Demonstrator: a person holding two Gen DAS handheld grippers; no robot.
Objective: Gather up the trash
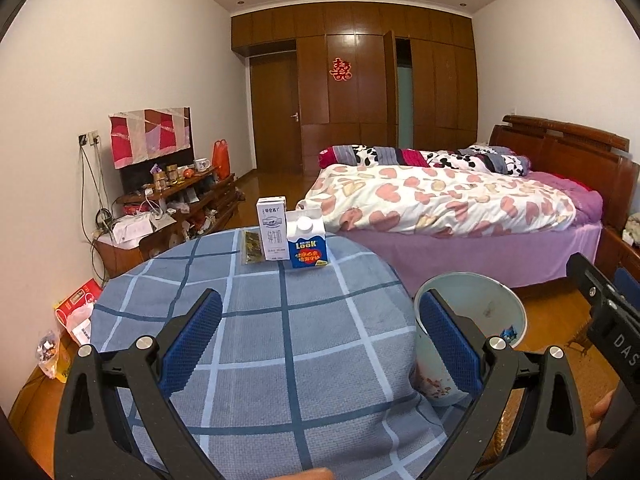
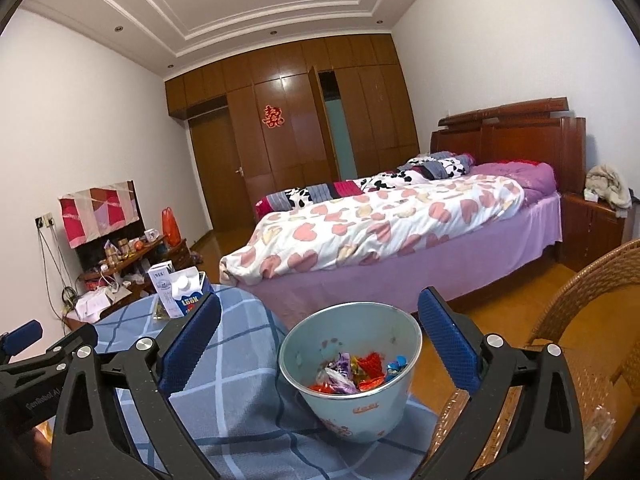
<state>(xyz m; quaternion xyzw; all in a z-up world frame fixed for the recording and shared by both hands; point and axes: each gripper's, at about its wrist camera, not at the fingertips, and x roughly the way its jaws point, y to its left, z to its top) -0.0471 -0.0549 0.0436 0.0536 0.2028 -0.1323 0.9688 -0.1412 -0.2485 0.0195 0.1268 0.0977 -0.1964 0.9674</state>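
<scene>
With both claws, left [image 1: 316, 344] and right [image 2: 318, 336], spread wide and empty, you next reach toward twelve o'clock for the cartons [image 1: 307, 245], then the bin [image 2: 352, 364].

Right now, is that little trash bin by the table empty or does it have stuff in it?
Not empty. The trash bin holds a small pile of colorful wrappers at its bottom, well below the rim.

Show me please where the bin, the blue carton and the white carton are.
bin [image 2: 360, 404], right wrist view, outer front wall.
blue carton [image 1: 307, 254], left wrist view, blue front face.
white carton [image 1: 273, 232], left wrist view, front face.
</scene>
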